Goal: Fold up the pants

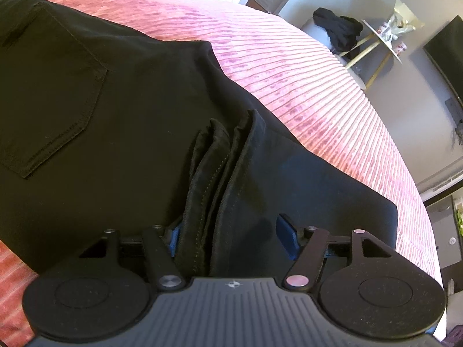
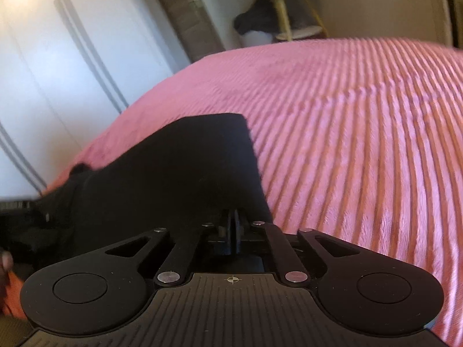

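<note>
Black pants (image 1: 115, 101) lie on a pink ribbed bedspread (image 1: 318, 101), with a back pocket (image 1: 49, 86) facing up. In the left wrist view, bunched folds with a stitched hem (image 1: 214, 173) run between the jaws of my left gripper (image 1: 230, 231). It is open; the blue right pad (image 1: 286, 237) stands off the cloth. In the right wrist view a folded part of the pants (image 2: 173, 173) stretches away over the bedspread (image 2: 361, 144). My right gripper (image 2: 233, 225) has its pads pressed together at the cloth's near edge, shut on it.
A round side table on yellow legs (image 1: 385, 37) stands past the bed's far edge, beside a seat with dark clothing (image 1: 338, 29) heaped on it. A dark screen (image 1: 445, 57) hangs on the right wall. White wardrobe doors (image 2: 58, 57) stand to the left.
</note>
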Demonstrator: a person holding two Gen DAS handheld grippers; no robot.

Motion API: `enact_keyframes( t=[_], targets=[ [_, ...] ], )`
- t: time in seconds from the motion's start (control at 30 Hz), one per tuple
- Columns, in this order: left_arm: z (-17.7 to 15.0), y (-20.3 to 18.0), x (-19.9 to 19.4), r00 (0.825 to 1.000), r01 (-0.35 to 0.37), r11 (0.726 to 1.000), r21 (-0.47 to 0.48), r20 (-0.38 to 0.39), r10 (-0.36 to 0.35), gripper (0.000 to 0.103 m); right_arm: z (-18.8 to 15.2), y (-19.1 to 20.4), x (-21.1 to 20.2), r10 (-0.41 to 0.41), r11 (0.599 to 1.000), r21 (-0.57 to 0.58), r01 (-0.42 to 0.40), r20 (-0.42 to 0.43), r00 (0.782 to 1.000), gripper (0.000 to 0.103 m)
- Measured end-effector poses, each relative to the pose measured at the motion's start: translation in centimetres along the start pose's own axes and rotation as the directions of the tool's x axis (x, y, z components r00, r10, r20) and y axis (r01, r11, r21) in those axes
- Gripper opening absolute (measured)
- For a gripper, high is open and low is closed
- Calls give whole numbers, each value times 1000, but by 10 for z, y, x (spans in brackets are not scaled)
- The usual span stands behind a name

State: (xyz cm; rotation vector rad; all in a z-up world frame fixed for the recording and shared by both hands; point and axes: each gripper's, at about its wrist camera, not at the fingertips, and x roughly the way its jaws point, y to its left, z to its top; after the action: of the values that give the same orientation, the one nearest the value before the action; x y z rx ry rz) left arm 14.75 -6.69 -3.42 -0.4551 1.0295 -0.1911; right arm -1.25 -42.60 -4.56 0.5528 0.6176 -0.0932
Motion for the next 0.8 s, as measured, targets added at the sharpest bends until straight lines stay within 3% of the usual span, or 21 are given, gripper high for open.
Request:
enact_keyframes(
  t=[0.13, 0.2, 0.27, 0.37, 0.47, 0.57, 0.67, 0.73, 0.8],
  targets=[
    [1, 3, 1, 1000, 22, 1000, -20, 0, -22, 66, -2, -3, -11, -14, 997, 79, 13, 9, 1000, 1],
    [1, 8, 2, 999, 41, 998, -44, 1, -41, 67, -6, -3, -28, -19, 989, 145, 17, 12, 1000, 8],
    [1, 13, 3, 998, 70, 995, -76, 2, -70, 69, -9, -1, -48, 15, 979, 205, -19, 22, 1000, 32],
    [2, 19, 3, 994, 105, 987, -119, 7, -105, 72, -18, 0, -70, 54, 961, 270, -63, 41, 998, 52],
    [2, 26, 4, 991, 137, 978, -154, 12, -137, 72, -32, -3, -84, 62, 936, 345, -64, 16, 998, 57],
    [2, 33, 4, 986, 169, 966, -198, 18, -168, 72, -49, -9, -87, 141, 891, 438, -115, -28, 990, 56],
    [2, 35, 5, 982, 189, 955, -227, 24, -188, 72, -50, -4, -83, 145, 898, 422, -125, -15, 989, 55],
    [1, 36, 5, 980, 196, 952, -234, 26, -195, 72, -47, -1, -70, 195, 871, 459, -176, 7, 981, 53],
    [1, 35, 5, 979, 203, 949, -241, 28, -202, 72, -46, 0, -60, 195, 855, 490, -173, 6, 981, 53]
  ],
)
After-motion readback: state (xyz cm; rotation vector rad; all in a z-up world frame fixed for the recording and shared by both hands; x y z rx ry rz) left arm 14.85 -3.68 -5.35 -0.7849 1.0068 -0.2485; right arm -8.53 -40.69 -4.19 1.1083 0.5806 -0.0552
